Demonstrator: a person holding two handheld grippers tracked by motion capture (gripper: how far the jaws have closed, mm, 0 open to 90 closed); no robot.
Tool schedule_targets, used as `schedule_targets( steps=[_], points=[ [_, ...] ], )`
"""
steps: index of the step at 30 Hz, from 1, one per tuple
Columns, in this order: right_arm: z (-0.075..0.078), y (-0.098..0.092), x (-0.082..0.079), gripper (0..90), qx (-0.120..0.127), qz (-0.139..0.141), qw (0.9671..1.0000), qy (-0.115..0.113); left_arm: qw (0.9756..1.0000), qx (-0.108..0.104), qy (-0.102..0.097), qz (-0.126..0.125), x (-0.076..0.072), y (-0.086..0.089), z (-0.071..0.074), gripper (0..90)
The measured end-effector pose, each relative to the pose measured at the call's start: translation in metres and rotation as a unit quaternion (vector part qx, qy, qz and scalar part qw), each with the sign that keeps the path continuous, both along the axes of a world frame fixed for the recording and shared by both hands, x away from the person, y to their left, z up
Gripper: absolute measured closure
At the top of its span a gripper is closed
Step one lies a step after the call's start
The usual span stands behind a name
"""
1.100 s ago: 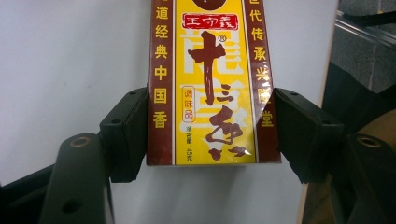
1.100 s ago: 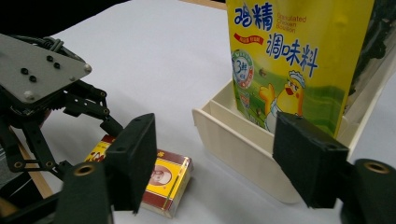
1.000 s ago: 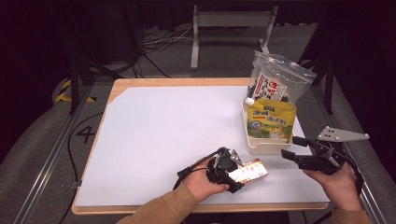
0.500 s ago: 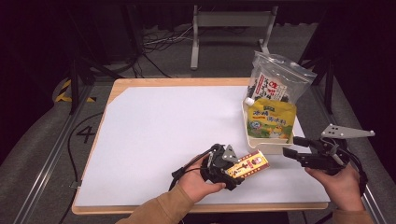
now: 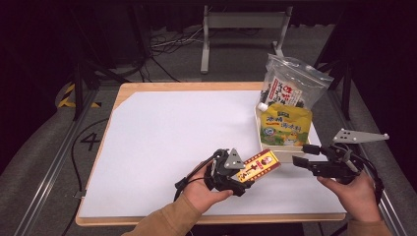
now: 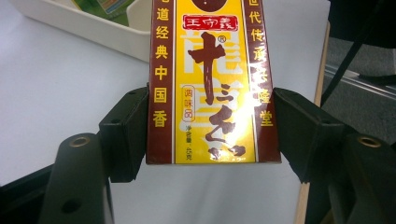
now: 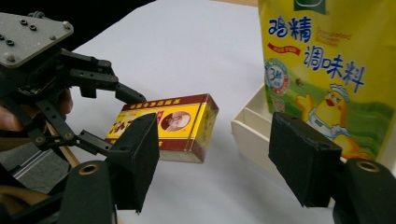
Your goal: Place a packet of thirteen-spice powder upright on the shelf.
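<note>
A red and yellow seasoning box (image 5: 260, 164) (image 6: 210, 79) hangs tilted just above the white board, with my left gripper (image 5: 247, 175) (image 6: 210, 135) shut on its near end, pads pressed on both long sides. The box (image 7: 170, 123) points toward the white tray (image 5: 257, 129). My right gripper (image 5: 301, 154) (image 7: 215, 154) is held level to the right of the box, jaws apart with nothing between them. Those jaws have just been closing a little. They point left at the box and the tray's near corner (image 7: 247, 126).
A yellow chicken-seasoning pouch (image 5: 287, 125) (image 7: 322, 70) stands in the tray, with a clear bag of dark goods (image 5: 292, 88) behind it. The white board (image 5: 172, 137) lies on a wooden table whose right edge (image 6: 312, 186) is near my left gripper.
My left gripper has lifted the box off the board and carried it slightly right, toward the tray. The right hand has hardly shifted, and its jaws have narrowed slightly.
</note>
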State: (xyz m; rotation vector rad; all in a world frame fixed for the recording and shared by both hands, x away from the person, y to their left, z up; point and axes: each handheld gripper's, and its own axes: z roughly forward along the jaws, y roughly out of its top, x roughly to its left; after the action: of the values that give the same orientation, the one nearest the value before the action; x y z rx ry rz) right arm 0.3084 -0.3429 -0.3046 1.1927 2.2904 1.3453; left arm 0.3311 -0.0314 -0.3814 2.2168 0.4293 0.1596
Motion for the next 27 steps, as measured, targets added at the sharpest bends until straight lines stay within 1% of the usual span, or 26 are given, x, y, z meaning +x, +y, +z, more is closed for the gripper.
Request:
schedule_targets(
  steps=[1, 2, 3, 5, 9, 11, 12, 13, 17, 20, 21, 22, 23, 24, 25, 26, 27],
  points=[
    [0.000, 0.001, 0.000, 33.3, 0.002, 0.001, 1.0000, 0.002, 1.0000, 0.000, 0.000, 0.000, 0.000, 0.000, 0.000, 32.5],
    [0.000, 0.001, 0.000, 33.3, 0.002, 0.001, 1.0000, 0.002, 1.0000, -0.002, -0.005, 0.003, 0.000, 0.001, 0.001, 32.5],
    [-0.001, 0.003, 0.001, 33.1, 0.007, 0.004, 0.9999, 0.006, 0.9999, -0.006, -0.011, 0.004, -0.001, 0.002, 0.001, 32.5],
    [-0.001, 0.006, 0.003, 32.3, 0.014, 0.008, 0.9998, 0.011, 0.9997, -0.014, -0.017, 0.006, -0.001, 0.003, 0.002, 32.5],
    [0.001, 0.014, 0.007, 31.0, 0.012, 0.010, 0.9997, 0.016, 0.9992, -0.029, -0.027, 0.010, -0.002, 0.005, 0.004, 32.5],
    [0.003, 0.018, 0.010, 30.8, 0.013, 0.011, 0.9996, 0.023, 0.9989, -0.031, -0.033, 0.009, -0.002, 0.006, 0.005, 32.5],
    [0.003, 0.018, 0.010, 30.8, 0.013, 0.011, 0.9996, 0.023, 0.9989, -0.031, -0.033, 0.009, -0.002, 0.006, 0.005, 32.5],
    [0.004, 0.022, 0.012, 30.7, 0.013, 0.014, 0.9994, 0.030, 0.9986, -0.036, -0.037, 0.009, -0.003, 0.006, 0.006, 32.5],
    [0.004, 0.025, 0.016, 30.5, 0.019, 0.018, 0.9989, 0.039, 0.9977, -0.047, -0.048, 0.011, -0.005, 0.008, 0.008, 32.5],
    [0.004, 0.027, 0.018, 29.9, 0.023, 0.019, 0.9986, 0.044, 0.9971, -0.053, -0.052, 0.014, -0.005, 0.009, 0.009, 32.5],
    [0.002, 0.028, 0.020, 29.2, 0.031, 0.021, 0.9978, 0.054, 0.9967, -0.056, -0.056, 0.016, -0.005, 0.010, 0.010, 32.5],
    [0.001, 0.029, 0.021, 28.2, 0.036, 0.022, 0.9973, 0.060, 0.9964, -0.059, -0.057, 0.017, -0.005, 0.010, 0.010, 32.5],
    [0.001, 0.029, 0.021, 28.2, 0.036, 0.022, 0.9973, 0.060, 0.9964, -0.059, -0.057, 0.017, -0.005, 0.010, 0.010, 32.5],
    [-0.001, 0.030, 0.024, 26.8, 0.049, 0.023, 0.9958, 0.074, 0.9961, -0.062, -0.061, 0.014, -0.006, 0.010, 0.010, 32.5],
    [-0.002, 0.031, 0.025, 26.3, 0.053, 0.025, 0.9951, 0.079, 0.9957, -0.063, -0.067, 0.013, -0.006, 0.010, 0.010, 32.4],
    [-0.002, 0.031, 0.025, 26.3, 0.053, 0.025, 0.9951, 0.079, 0.9957, -0.063, -0.067, 0.013, -0.006, 0.010, 0.010, 32.4],
    [-0.004, 0.031, 0.026, 25.9, 0.056, 0.025, 0.9946, 0.084, 0.9952, -0.066, -0.071, 0.013, -0.006, 0.010, 0.010, 32.4]
  ],
)
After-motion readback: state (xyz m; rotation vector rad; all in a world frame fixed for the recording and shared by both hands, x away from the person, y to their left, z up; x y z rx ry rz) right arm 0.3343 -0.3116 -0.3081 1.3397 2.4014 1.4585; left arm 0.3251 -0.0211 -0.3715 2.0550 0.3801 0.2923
